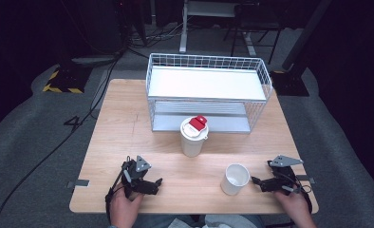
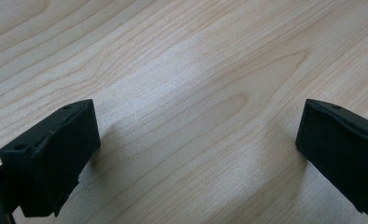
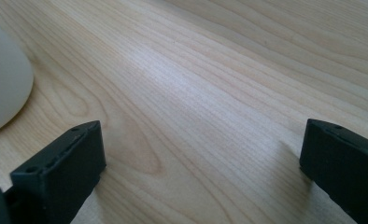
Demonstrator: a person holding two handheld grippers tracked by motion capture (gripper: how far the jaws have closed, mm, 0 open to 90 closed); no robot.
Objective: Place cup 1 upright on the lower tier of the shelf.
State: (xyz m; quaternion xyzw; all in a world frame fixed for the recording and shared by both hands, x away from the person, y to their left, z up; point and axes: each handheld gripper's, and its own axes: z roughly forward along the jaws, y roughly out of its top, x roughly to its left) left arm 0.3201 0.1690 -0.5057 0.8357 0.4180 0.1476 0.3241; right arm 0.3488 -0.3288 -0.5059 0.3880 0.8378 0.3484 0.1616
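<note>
On the near edge of the table, from above: left claw resting low, released, nothing between its jaws. Right claw at the opposite near corner, also released, tips aimed at the open cup just beside them, not touching. Farther ahead of both claws, between them, lidded cup with a red tab on top, upright, standing right before the rack. Rack well beyond either claw, shelves bare.

From the left claw: jaws spread wide over bare wood, tips close to the surface, nothing within reach.

From the right claw: jaws just as wide, wood between them; curved white wall of the open cup off to the left, outside the left jaw, clear of it.

Likely step in hand: reaching for the open cup with the right claw. Risks from here, as a judgement: cup off-centre to the jaws, so a straight push forward could clip its wall with the left jaw and tip or skid the light cup. Closing too hard on thin paper could crush the rim. Gripping near the top edge could let it swing or slip. Sweeping toward the lidded cup could knock it into the rack.
</note>
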